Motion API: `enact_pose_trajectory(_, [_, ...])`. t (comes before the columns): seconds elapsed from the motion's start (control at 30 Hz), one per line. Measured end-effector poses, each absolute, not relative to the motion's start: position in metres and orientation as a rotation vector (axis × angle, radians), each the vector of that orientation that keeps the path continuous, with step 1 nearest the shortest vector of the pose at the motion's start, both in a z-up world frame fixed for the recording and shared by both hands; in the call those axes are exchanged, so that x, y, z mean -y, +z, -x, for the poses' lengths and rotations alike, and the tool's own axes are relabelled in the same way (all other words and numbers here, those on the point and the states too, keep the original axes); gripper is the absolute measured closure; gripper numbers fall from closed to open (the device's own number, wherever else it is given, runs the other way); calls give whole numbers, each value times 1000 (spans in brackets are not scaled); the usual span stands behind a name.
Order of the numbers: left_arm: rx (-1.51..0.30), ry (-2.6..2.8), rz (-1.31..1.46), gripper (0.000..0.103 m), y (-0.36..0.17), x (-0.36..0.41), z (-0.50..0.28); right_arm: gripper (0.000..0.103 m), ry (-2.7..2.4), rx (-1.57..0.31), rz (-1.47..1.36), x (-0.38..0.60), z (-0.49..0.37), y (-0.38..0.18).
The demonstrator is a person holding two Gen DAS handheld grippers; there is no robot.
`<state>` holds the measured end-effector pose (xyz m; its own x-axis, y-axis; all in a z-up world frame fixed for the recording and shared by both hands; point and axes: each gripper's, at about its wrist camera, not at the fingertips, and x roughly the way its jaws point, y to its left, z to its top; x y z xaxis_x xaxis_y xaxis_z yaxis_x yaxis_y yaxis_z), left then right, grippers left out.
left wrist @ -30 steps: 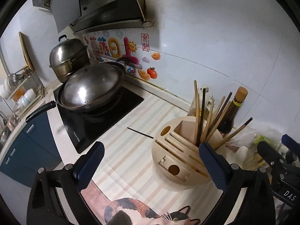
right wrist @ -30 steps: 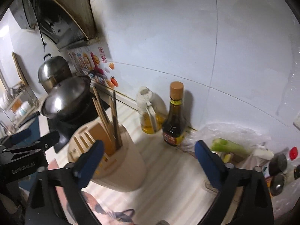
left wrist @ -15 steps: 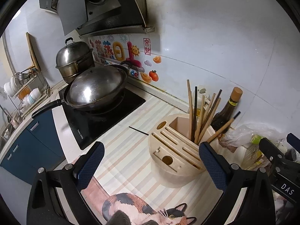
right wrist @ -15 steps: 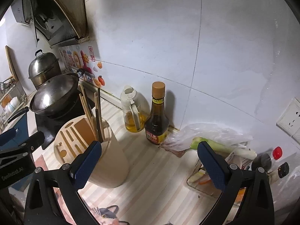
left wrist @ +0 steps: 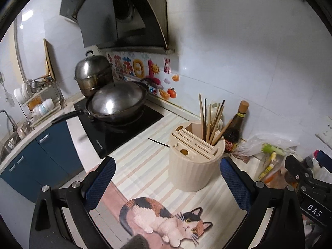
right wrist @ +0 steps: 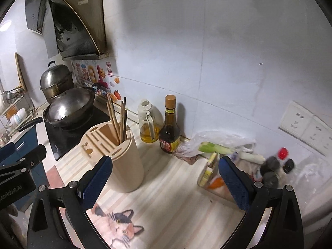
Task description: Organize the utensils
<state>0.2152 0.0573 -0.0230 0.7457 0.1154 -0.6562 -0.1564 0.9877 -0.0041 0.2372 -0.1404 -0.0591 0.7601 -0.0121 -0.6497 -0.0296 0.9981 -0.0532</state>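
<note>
Holding both claws above the striped worktop (left wrist: 143,155), I note each one spread wide with nothing between its blue pads. My left claw (left wrist: 167,183) is just in front of the round utensil holder (left wrist: 194,161), which stands upright on the worktop. A bundle of chopsticks (left wrist: 210,120) stands in its open compartment, leaning at mixed angles. One dark chopstick (left wrist: 158,142) lies flat on the worktop between the holder and the black cooktop (left wrist: 116,137). My right claw (right wrist: 166,181) is to the right of the holder, over bare worktop. Behind the holder, against the wall, stand an oil bottle (right wrist: 148,124) and a dark sauce bottle (right wrist: 169,128), touching or nearly so. A lidded wok (left wrist: 117,103) sits on the cooktop.
</note>
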Motion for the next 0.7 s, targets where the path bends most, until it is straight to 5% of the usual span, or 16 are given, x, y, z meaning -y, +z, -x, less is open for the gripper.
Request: enact_pose_trajectory(0.7, [-668, 108, 54, 0, 28, -67, -50, 0, -6, -642, 60, 131, -49, 9])
